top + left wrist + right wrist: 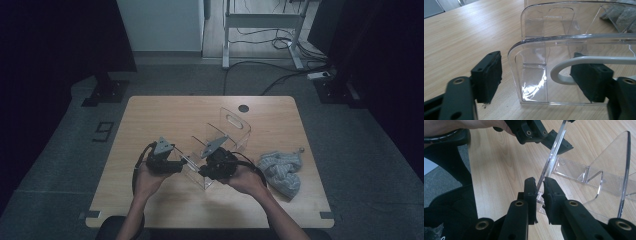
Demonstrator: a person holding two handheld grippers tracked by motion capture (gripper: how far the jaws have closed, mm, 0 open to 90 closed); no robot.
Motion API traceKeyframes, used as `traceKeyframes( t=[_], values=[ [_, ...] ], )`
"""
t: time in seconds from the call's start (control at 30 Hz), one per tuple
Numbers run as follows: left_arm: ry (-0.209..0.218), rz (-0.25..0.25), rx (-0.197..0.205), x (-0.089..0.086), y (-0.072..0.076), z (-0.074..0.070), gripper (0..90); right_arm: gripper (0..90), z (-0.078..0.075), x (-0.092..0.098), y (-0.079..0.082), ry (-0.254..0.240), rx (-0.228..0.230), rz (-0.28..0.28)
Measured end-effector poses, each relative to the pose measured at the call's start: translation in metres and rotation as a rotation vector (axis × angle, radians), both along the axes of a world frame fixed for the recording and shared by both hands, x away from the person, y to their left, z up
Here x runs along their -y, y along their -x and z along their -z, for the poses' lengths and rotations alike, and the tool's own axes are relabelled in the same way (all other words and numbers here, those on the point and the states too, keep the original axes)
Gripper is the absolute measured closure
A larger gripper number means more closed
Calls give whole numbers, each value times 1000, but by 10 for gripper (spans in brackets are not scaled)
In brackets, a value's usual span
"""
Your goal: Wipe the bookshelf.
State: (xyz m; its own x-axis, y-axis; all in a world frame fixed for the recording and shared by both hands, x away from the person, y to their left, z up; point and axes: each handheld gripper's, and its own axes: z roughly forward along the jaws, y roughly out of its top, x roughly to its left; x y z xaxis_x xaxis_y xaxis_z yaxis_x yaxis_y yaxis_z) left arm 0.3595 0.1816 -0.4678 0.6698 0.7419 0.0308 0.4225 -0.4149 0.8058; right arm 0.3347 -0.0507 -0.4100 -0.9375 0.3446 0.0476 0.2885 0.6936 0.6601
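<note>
1. On the wooden table (165, 112) stands a clear plastic rack (231, 131), near its middle.
2. Right gripper (540, 187) is clenched on the rack's nearest panel.
3. Left gripper (536, 77) is released, its jaws straddling that panel's corner without pressing.
4. Beside the right hand lies a grey cloth (282, 170).

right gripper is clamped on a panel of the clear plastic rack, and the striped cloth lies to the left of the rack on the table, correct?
Not quite. The right gripper is clamped on a panel of the clear plastic rack, but the striped cloth lies to the right of the rack on the table, as the high view shows.
</note>
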Motion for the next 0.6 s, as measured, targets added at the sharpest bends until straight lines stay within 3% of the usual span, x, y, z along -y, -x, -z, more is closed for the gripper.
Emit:
traceKeyframes(
  t=[0.3,0.43,0.6],
  values=[
    [-7,7,2,-1,3,-2,402,622,-6,24,-3,-22,11,42],
    [-13,-7,5,-5,2,-2,402,567,-7,45,-5,-30,14,82],
    [8,-32,5,-13,1,0,406,493,-3,73,-9,-22,16,153]
  ],
)
